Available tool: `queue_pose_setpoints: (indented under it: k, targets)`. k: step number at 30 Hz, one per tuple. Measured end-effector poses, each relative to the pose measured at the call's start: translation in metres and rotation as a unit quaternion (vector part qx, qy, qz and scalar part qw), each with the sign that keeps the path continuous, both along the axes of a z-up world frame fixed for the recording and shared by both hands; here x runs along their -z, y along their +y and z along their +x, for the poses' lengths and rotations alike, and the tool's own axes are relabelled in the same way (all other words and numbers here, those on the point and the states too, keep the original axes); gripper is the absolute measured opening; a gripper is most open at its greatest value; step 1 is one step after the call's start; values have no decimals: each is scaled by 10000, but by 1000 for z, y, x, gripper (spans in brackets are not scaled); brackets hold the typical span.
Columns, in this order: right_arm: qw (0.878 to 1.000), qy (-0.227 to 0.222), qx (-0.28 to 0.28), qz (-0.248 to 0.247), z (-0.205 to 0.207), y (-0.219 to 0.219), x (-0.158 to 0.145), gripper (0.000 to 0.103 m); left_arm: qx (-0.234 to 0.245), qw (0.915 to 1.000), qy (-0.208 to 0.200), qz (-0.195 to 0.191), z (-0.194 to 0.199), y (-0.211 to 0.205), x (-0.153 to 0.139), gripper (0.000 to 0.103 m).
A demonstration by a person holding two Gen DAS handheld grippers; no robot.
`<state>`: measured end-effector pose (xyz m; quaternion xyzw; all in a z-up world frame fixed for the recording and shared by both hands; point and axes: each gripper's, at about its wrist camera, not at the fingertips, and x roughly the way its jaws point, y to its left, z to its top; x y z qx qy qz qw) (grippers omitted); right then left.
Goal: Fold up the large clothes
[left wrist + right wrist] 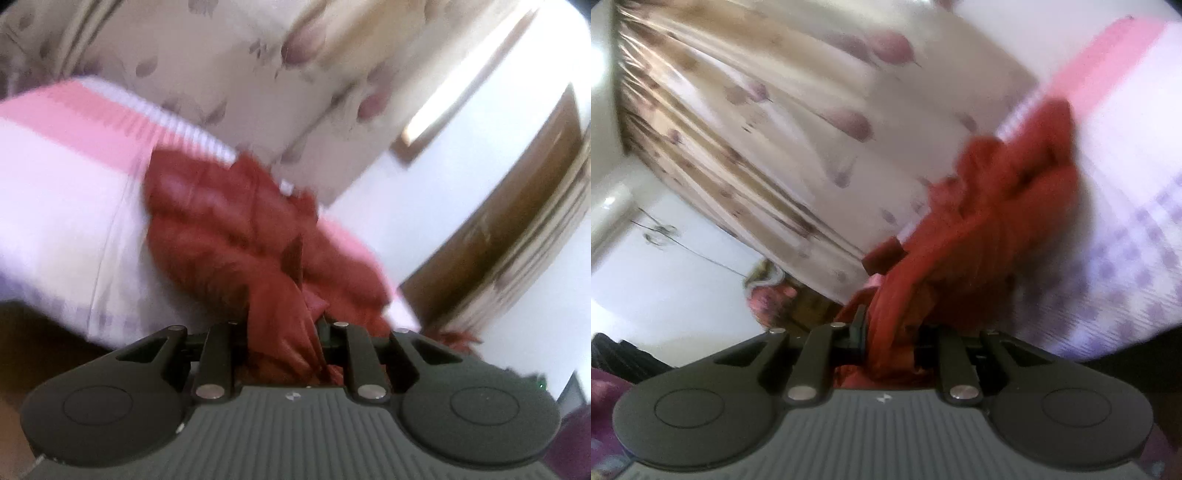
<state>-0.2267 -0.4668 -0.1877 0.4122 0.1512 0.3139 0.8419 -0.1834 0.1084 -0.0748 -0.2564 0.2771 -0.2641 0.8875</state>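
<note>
Red quilted jacket, lying crumpled on a pink and white bed cover, stretching toward both cameras. Behind it, hanging, a flowered cream curtain. Left gripper: jaws nearly closed, pinching a bunched fold of the red fabric between them. Right gripper: jaws also nearly closed, gripping another gathered fold of the same jacket. Both views blurring strongly.

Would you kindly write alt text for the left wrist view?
The left gripper is shut on a bunch of a red puffer jacket, which trails across a pink and white bed sheet. A floral curtain hangs behind; the picture is motion-blurred.
</note>
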Motion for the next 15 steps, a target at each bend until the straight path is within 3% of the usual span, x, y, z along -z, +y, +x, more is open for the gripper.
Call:
queue_pose_setpoints:
  k: [4,8,15]
  targets:
    - [9989,-456,59,44,15,-1,-36,16,-327,9985,-367,-230,24,-5,-35,22]
    - [9974,-689,187,-19,65,-11,-67,16,-676,9962,-442,-335,81,-20,-61,22]
    - [9978,-186,640,-10,183,-28,-78,16,-942,9952,-246,33,194,-69,-40,24]
